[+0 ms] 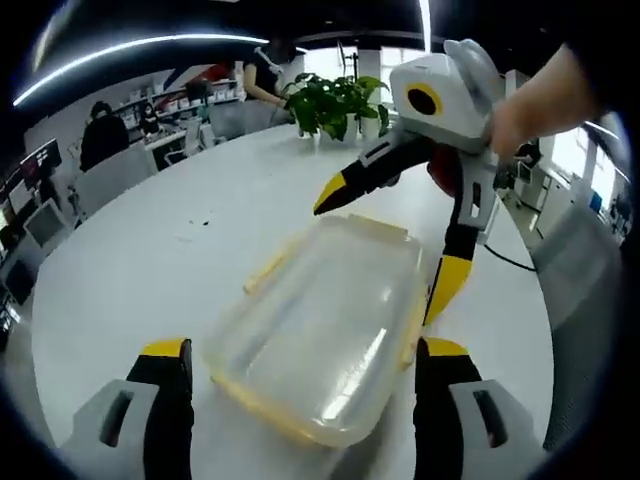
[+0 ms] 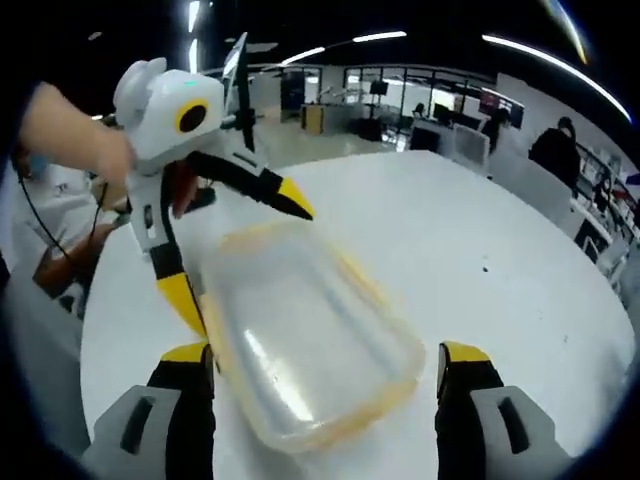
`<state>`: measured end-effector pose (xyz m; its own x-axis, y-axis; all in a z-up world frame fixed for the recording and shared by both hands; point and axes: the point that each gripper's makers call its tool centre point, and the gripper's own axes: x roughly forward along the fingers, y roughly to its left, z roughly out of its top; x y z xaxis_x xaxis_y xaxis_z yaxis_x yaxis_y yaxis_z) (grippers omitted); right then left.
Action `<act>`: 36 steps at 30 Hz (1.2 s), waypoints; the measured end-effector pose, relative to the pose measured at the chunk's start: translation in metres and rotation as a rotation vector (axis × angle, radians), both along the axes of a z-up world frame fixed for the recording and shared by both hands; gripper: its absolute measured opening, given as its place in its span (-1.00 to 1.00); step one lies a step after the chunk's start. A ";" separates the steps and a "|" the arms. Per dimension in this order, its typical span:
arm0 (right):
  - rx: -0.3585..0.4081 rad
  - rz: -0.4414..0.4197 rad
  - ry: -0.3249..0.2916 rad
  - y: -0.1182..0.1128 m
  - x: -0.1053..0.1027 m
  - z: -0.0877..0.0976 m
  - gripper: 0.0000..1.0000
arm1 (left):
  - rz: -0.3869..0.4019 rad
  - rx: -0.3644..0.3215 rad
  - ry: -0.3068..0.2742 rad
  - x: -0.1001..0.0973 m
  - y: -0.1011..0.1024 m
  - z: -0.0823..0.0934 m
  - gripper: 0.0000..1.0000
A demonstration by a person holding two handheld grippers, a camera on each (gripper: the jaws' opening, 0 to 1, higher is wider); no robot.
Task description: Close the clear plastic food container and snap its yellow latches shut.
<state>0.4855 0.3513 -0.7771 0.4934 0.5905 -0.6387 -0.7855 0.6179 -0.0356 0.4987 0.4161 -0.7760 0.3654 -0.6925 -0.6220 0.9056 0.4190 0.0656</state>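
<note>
Both pairs of jaws are wide apart and hold nothing. In the left gripper view, the left gripper [image 1: 305, 385] has its two black and yellow jaws on either side of the near end of the clear food container [image 1: 325, 325]. The container lies on the round white surface [image 1: 150, 270] with its lid down on top. A yellow latch [image 1: 268, 268] runs along its left edge and sticks out a bit. The right gripper [image 1: 385, 250] comes in from the far side, held by a hand [image 1: 535, 105]. One of its jaws is over the far end of the container and the other is down by the right edge.

That same view also shows a green plant [image 1: 335, 100] at the back of the surface, and people sitting at desks far behind.

In the right gripper view, the right gripper [image 2: 325, 385] is open around the near end of the container [image 2: 305, 335]. The left gripper [image 2: 245, 255] reaches in from the left, one jaw over the far end and one by the left side. A person in a white shirt [image 2: 50, 225] sits behind it. Computer screens [image 2: 495, 100] are far back.

No words can be read anywhere.
</note>
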 end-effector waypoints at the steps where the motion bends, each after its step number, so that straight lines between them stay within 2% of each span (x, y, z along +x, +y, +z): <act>1: 0.011 -0.016 0.007 0.001 0.000 0.000 0.86 | 0.005 -0.004 -0.004 0.000 0.000 0.000 0.87; 7: 0.042 -0.039 0.000 0.004 -0.001 0.005 0.85 | 0.025 -0.029 0.011 -0.002 0.000 0.000 0.82; 14: 0.067 -0.081 -0.012 -0.003 -0.006 0.012 0.84 | 0.055 -0.058 0.026 -0.013 0.008 0.001 0.80; 19: 0.070 -0.118 -0.036 -0.008 -0.011 0.018 0.82 | 0.103 -0.093 0.061 -0.019 0.016 0.004 0.79; 24: 0.124 -0.169 -0.038 -0.010 -0.016 0.027 0.81 | 0.122 -0.112 0.056 -0.023 0.022 0.010 0.78; 36: 0.160 -0.225 -0.068 -0.013 -0.035 0.042 0.78 | 0.169 -0.153 0.055 -0.040 0.037 0.021 0.76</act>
<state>0.4509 0.3386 -0.7347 0.6623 0.5519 -0.5068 -0.6269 0.7786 0.0285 0.4587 0.4527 -0.7546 0.4532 -0.7117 -0.5367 0.8220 0.5666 -0.0573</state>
